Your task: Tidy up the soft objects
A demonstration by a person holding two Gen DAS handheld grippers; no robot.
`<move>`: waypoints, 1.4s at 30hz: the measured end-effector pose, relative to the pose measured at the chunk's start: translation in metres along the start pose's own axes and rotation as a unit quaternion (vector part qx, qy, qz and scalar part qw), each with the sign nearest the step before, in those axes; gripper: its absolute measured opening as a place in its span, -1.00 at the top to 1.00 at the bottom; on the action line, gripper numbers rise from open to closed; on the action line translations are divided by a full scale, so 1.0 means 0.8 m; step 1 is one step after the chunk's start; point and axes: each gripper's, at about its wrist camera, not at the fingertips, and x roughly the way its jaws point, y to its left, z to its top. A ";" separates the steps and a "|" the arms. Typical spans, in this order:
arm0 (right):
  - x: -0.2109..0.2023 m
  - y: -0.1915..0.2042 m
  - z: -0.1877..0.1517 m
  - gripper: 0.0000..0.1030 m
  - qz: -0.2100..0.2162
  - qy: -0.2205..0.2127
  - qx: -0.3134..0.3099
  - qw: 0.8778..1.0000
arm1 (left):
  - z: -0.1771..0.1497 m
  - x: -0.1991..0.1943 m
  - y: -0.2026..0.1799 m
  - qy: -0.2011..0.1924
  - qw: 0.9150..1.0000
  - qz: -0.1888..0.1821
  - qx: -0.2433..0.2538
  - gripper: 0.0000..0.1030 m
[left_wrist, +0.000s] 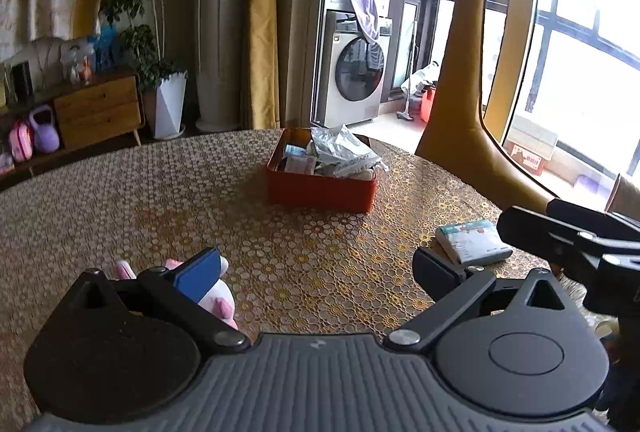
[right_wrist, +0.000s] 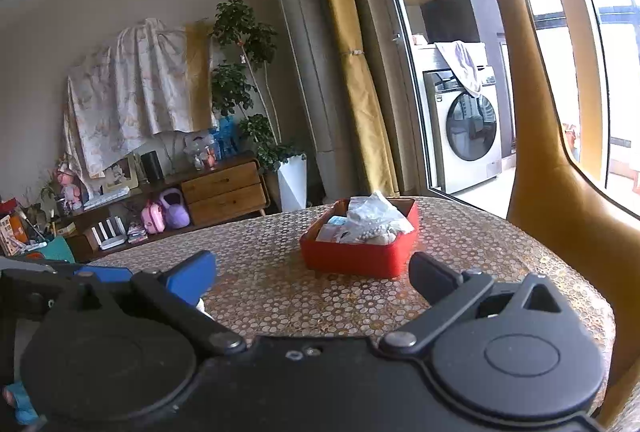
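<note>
1. Plush toy (left_wrist: 218, 302), white with pink parts, lies on the table (left_wrist: 120, 199) at the near left, partly hidden behind the blue finger (left_wrist: 198, 274) of the left gripper (left_wrist: 320, 272). It looks light and squashy, so it should give under the pads; the rounded body is probably the best place to pinch, not the small pink limbs, which could slip free.
2. Tissue pack (left_wrist: 472, 242), a soft wrapped packet, lies flat near the table's right edge, just beyond the dark finger (left_wrist: 436, 268). It likely compresses a little and its film may be slick; a hold across the short sides seems safest.
3. Left gripper: jaws spread wide, nothing between them, only bare tablecloth.
4. Right gripper (right_wrist: 312, 280): jaws likewise spread apart and empty, pointing toward the red box (right_wrist: 360, 260). Its body also shows at the right edge of the left wrist view, above the tissue pack.
5. Red box sits near the table's middle, well apart from both loose items, already heaped with crinkled packets (left_wrist: 344, 151) and small packs; it is probably the place where things go.
</note>
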 end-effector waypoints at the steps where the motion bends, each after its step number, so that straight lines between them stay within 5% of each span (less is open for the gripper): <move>1: 0.000 0.001 0.000 -1.00 -0.002 0.001 -0.002 1.000 | 0.000 0.000 0.001 0.001 1.000 0.000 -0.005 -0.99; 42: -0.018 0.015 0.002 -0.99 -0.058 0.002 -0.015 0.998 | -0.008 -0.041 -0.005 -0.032 0.999 -0.008 0.006 -0.99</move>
